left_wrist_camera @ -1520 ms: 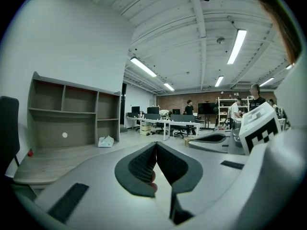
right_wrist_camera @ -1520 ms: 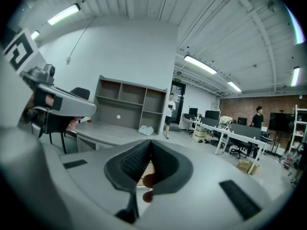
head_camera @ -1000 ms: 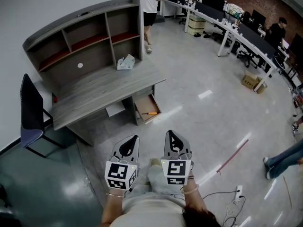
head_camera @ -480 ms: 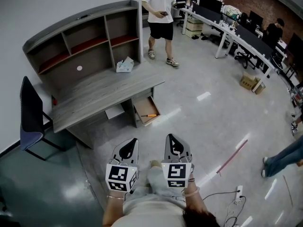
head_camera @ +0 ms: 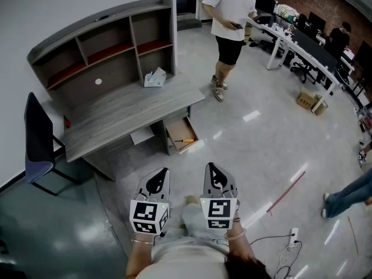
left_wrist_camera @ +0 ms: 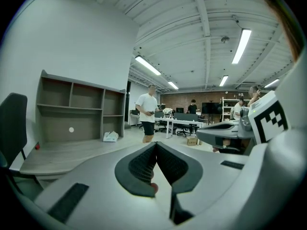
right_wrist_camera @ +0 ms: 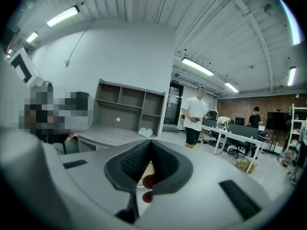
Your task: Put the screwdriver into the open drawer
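The screwdriver (head_camera: 186, 140), with an orange handle, lies inside the open drawer (head_camera: 178, 128) under the right end of the grey desk (head_camera: 116, 112). Both grippers are held low near my body, well short of the drawer. My left gripper (head_camera: 165, 171) is shut with nothing between its jaws. My right gripper (head_camera: 210, 167) is likewise shut and empty. In the left gripper view the left gripper (left_wrist_camera: 156, 145) points toward the desk and its shelf unit. In the right gripper view the right gripper (right_wrist_camera: 150, 143) has its pads pressed together.
A shelf unit (head_camera: 104, 45) stands on the desk, with a tissue pack (head_camera: 154, 77) beside it. A dark chair (head_camera: 38, 138) is left of the desk. A person in a white shirt (head_camera: 229, 16) walks behind the desk's right end. A red rod (head_camera: 286, 192) and a power strip (head_camera: 292, 237) lie on the floor at right.
The person in the white shirt has walked from the far doorway toward the desk's right side. Both grippers have stayed almost still and shut.
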`<state>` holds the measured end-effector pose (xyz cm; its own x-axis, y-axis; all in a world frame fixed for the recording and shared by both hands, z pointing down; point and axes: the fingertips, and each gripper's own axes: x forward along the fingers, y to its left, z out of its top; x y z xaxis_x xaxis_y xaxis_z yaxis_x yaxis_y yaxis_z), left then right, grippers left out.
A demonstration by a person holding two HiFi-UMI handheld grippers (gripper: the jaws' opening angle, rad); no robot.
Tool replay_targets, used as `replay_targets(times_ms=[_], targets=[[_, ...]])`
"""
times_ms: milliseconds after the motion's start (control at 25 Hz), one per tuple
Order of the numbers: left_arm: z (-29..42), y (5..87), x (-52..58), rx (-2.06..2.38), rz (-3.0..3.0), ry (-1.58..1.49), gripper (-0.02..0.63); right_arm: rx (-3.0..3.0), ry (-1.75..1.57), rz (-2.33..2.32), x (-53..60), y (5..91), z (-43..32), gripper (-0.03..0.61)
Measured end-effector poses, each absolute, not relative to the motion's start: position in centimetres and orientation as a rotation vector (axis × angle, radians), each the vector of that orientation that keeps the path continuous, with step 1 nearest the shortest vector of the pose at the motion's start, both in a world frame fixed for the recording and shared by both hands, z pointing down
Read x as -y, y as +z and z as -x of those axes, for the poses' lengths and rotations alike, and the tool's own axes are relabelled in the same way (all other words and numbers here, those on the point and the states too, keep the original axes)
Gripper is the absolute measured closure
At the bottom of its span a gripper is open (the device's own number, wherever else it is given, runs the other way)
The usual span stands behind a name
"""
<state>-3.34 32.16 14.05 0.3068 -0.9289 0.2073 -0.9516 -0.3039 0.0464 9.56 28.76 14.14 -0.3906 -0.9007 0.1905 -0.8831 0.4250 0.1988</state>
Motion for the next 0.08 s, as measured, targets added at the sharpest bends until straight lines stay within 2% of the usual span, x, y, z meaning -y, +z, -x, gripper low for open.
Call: replay_targets(times_ms=[80], targets=[[3.52,13.99,-31.7,1.755,-2.402,0.207,0.597,2.418,-0.087,-1.552,-28.24,14.11,-9.55,0.552]])
